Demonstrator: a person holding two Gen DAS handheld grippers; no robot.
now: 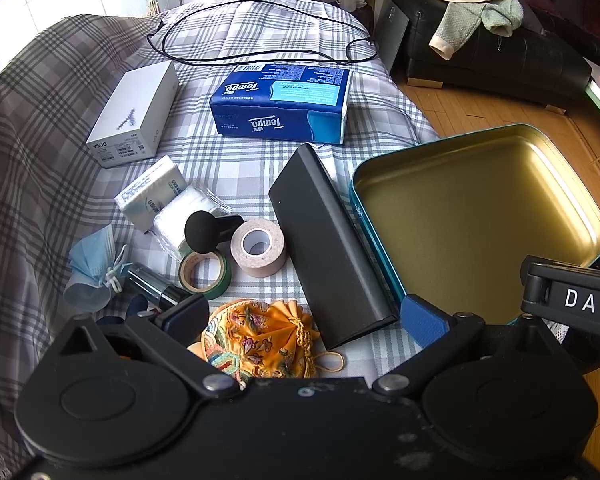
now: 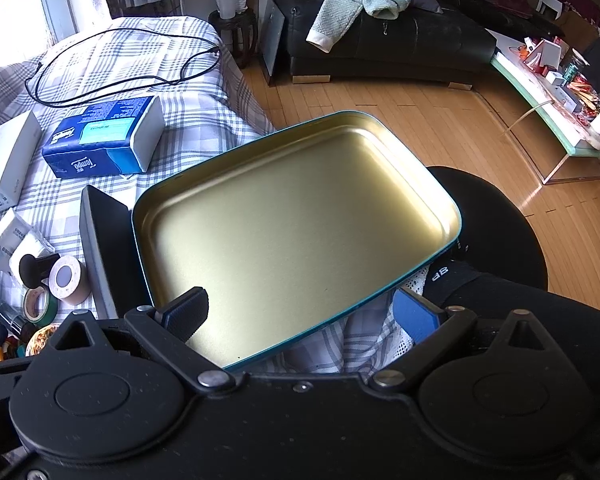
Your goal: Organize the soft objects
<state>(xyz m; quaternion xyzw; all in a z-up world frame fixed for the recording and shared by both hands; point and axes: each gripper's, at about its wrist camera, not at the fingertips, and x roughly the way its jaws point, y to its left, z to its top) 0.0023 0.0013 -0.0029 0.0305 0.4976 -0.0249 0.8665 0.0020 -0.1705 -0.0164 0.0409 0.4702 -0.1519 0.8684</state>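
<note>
An empty teal tin (image 1: 500,220) with a gold inside sits at the right edge of the plaid-covered bed; it fills the right wrist view (image 2: 292,220). My left gripper (image 1: 304,316) is open, its fingers either side of an orange embroidered drawstring pouch (image 1: 260,336) lying on the cover. My right gripper (image 2: 300,316) is open over the tin's near edge, holding nothing. A blue face mask (image 1: 92,264), small tissue packs (image 1: 152,192) and a blue Tempo tissue pack (image 1: 280,100) lie further off.
A long black box (image 1: 328,240) lies between pouch and tin. Tape rolls (image 1: 256,248), a black round-headed tool (image 1: 204,230), a dark tube (image 1: 152,284), a white carton (image 1: 132,116) and a black cable (image 1: 260,28) lie on the bed. Wooden floor (image 2: 380,120) and a black sofa (image 2: 380,40) are to the right.
</note>
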